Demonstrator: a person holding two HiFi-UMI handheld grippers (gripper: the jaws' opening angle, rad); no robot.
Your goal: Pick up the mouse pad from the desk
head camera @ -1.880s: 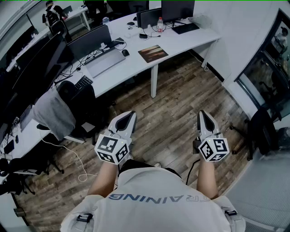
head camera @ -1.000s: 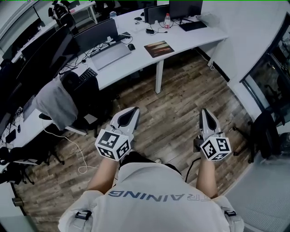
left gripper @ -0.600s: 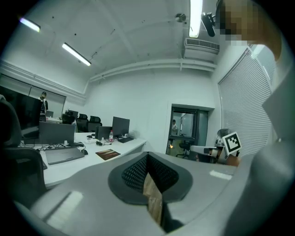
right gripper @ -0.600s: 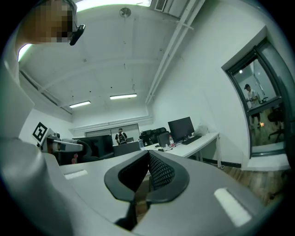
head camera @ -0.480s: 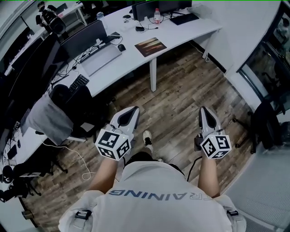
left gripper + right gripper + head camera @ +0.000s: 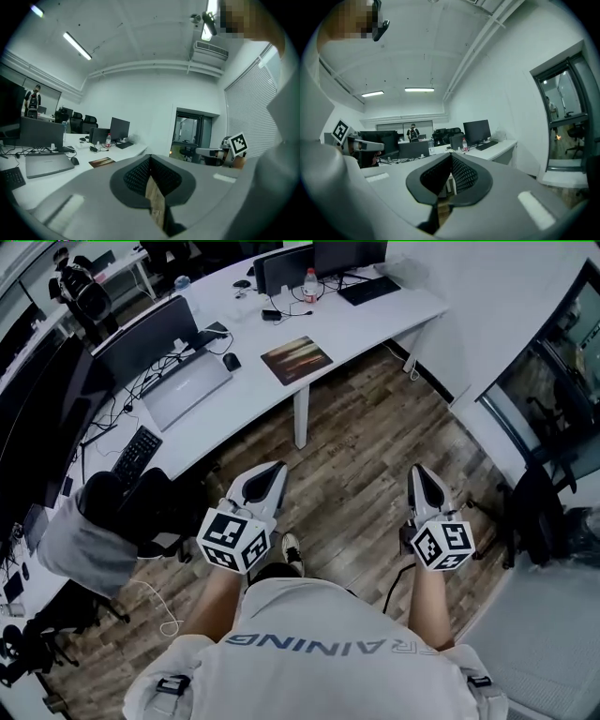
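Observation:
The mouse pad [image 6: 296, 360], a brownish rectangle, lies flat on the white desk [image 6: 366, 320] near its front edge, right of a black mouse [image 6: 231, 361]. The left gripper view shows the same mouse pad [image 6: 101, 162] far off on the desk. Both grippers hang over the wooden floor, well short of the desk. My left gripper [image 6: 267, 474] is shut with nothing in it, and its jaws [image 6: 150, 160] meet at the tips. My right gripper [image 6: 419, 474] is also shut and empty, pointing level toward the desk [image 6: 451, 157].
On the desk are a closed laptop [image 6: 183, 390], monitors [image 6: 150, 334], a water bottle [image 6: 310, 285] and a keyboard [image 6: 131, 454]. A desk leg [image 6: 300, 418] stands below the pad. A chair draped with a grey garment [image 6: 80, 540] is at left, and a dark chair [image 6: 534, 512] at right.
The person has walked forward, so the desk and the pad sit nearer and more to the left in the head view. Both grippers stay shut and keep their pose.

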